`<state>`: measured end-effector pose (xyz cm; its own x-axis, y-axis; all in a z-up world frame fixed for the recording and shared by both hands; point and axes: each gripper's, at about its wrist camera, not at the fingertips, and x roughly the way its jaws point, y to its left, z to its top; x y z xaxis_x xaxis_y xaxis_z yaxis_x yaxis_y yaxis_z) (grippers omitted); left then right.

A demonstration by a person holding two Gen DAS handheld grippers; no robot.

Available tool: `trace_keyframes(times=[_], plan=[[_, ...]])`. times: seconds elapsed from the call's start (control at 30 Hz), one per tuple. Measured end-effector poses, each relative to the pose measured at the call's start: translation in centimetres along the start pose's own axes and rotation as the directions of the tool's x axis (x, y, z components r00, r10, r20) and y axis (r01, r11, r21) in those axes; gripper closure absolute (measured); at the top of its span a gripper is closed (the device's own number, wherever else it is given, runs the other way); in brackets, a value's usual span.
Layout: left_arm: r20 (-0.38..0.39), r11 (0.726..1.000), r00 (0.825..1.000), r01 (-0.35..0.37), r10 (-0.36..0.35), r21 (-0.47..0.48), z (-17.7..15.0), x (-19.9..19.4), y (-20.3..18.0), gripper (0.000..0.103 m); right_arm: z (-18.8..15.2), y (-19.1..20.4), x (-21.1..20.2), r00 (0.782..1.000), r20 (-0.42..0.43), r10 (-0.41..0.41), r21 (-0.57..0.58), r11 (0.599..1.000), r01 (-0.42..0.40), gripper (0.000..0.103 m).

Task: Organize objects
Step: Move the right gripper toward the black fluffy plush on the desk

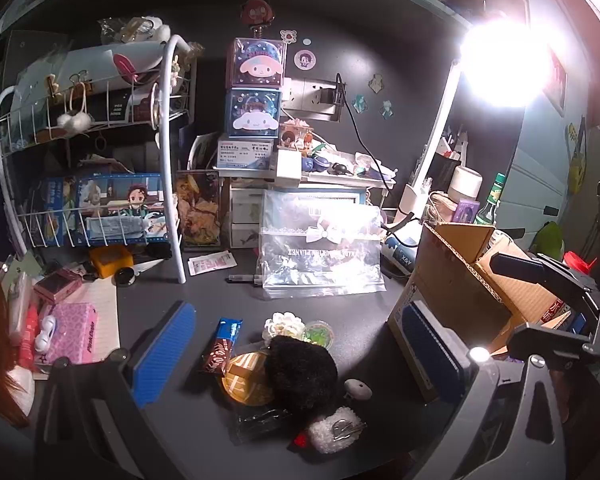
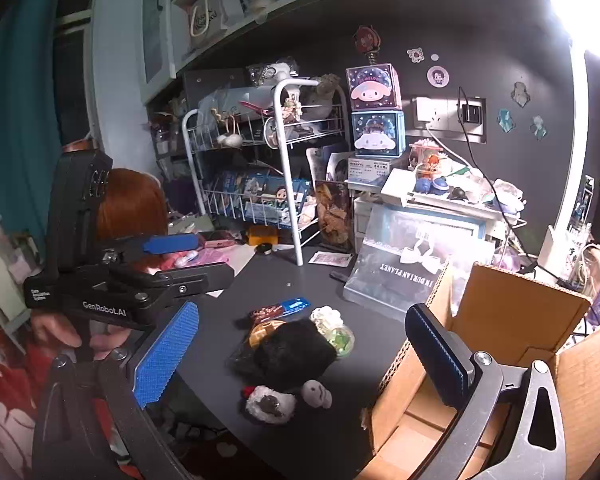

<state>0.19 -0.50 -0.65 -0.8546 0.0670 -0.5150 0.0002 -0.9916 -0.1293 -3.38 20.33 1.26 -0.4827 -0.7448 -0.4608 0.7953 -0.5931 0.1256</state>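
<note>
A small pile lies on the dark desk: a black fluffy item, a snack bar, a round yellow tin, a white flower piece, a green round piece and a white fluffy clip. My left gripper is open and empty just above the pile. My right gripper is open and empty, its right finger over the open cardboard box. The left gripper also shows in the right wrist view.
A white wire rack stands at the back left. A clear bag with a bow leans mid-desk. Stacked character boxes sit behind. A bright lamp glares at right. A pink pouch lies left.
</note>
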Motion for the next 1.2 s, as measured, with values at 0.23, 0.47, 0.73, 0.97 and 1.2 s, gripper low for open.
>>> trace_keyframes(times=[0.23, 0.47, 0.73, 0.97, 1.2], plan=[[-0.001, 1.000, 1.000, 0.004, -0.004, 0.003, -0.1, 0.1, 0.0, 0.001, -0.1, -0.1, -0.1, 1.000, -0.003, 0.010, 0.012, 1.000, -0.010, 0.000], [-0.002, 1.000, 1.000, 0.013, -0.013, 0.005, 0.2, 0.1, -0.2, 0.001, 0.0, -0.4, 0.2, 1.000, -0.010, 0.016, 0.030, 0.999, -0.016, 0.000], [-0.004, 1.000, 1.000, 0.015, -0.015, -0.003, 0.6, 0.0, 0.0, 0.001, 0.3, 0.1, 0.3, 0.999, -0.013, 0.033, 0.020, 0.999, -0.033, 0.000], [-0.007, 1.000, 1.000, 0.018, -0.018, -0.014, 0.5, -0.2, 0.4, 0.001, 0.1, 0.7, 0.6, 0.999, -0.024, 0.033, 0.019, 0.999, -0.032, 0.000], [-0.003, 1.000, 1.000, 0.020, -0.020, -0.019, 0.2, -0.4, 0.5, 0.001, 0.2, 0.8, 0.5, 1.000, -0.020, 0.008, 0.016, 1.000, -0.008, 0.000]])
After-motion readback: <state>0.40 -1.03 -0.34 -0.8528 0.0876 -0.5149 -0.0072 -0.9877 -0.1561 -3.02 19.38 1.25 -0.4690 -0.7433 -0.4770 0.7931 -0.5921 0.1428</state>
